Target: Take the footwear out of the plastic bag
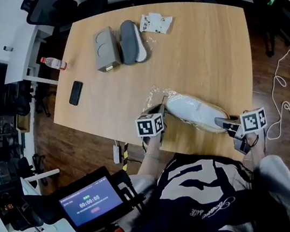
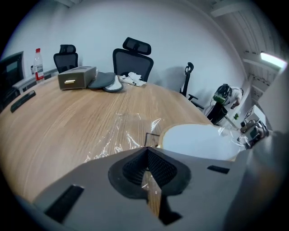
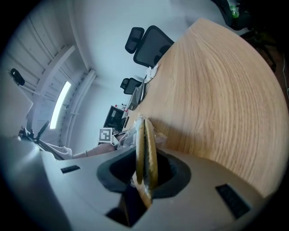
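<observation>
footwear (image 1: pixel 193 109) is still fully inside the plastic bag (image 1: pixel 155 95), lying on the counter (image 1: pixel 200 49) near our edge, between the two grippers.

left gripper (image 1: pixel 159 109): fingers together, pinching loose clear film at the bag's slack end, just beside the white footwear. right gripper (image 1: pixel 223 123): fingers clamped on the thin tan edge of the footwear at the far end. crinkled film sits around that edge, so we read this grip as through the plastic or right at its lip, and we can't tell which.

step as we judge it: both ends are held and extraction hasn't started. next move needs the two grips drawn apart along the footwear's length, with the film hand peeling back while the other anchors. if the right grip has film trapped too, the bag will just stretch, and that side would need a re-grip on bare footwear. we can't tell which end is open.
</observation>
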A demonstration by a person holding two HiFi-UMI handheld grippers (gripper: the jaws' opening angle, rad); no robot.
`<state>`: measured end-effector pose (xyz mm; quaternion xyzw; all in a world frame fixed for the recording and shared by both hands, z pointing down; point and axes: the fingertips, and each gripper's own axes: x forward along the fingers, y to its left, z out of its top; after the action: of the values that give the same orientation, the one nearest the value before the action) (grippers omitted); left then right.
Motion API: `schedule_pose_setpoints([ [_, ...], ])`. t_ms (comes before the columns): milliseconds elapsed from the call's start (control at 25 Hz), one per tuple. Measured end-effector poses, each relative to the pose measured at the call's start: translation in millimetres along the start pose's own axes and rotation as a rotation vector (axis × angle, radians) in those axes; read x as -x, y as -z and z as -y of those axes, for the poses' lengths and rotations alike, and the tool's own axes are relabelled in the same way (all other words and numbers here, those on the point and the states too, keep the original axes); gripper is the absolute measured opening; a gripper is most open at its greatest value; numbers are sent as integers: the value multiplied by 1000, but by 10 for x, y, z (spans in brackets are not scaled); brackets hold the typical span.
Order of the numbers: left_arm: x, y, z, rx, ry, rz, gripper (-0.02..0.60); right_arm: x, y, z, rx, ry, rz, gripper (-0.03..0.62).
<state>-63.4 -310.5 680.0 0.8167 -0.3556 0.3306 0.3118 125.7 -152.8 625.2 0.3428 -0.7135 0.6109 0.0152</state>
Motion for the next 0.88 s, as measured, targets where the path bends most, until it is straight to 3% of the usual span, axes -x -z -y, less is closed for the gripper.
schedule_pose_setpoints([
  [160,-4,-63,-209,14,-74,23,3,181,74,66,-17,39,26,85],
  [880,145,-55,-433,106,-122,44,3,999,434,140,-54,237,219,82],
])
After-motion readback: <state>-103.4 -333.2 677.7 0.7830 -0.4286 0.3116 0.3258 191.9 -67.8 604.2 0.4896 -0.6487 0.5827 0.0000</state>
